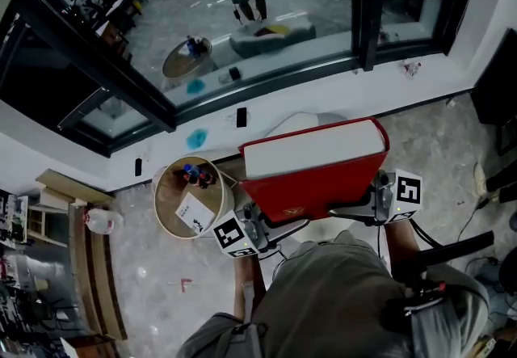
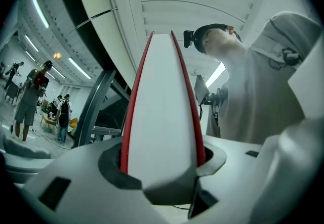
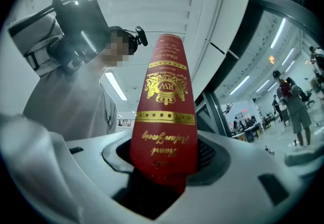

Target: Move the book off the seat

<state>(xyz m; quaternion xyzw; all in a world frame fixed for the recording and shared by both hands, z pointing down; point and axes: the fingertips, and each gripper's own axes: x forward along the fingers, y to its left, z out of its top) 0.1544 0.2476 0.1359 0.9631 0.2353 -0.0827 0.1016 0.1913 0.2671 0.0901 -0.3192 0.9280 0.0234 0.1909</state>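
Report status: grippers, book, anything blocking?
Left gripper clamped on the red book at its page edge; right gripper clamped at the spine. Book in the air between both. Round side table to its left, apart.

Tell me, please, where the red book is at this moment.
In the head view the red book is held up at mid-frame, clamped between the left gripper and the right gripper, just right of the round table.
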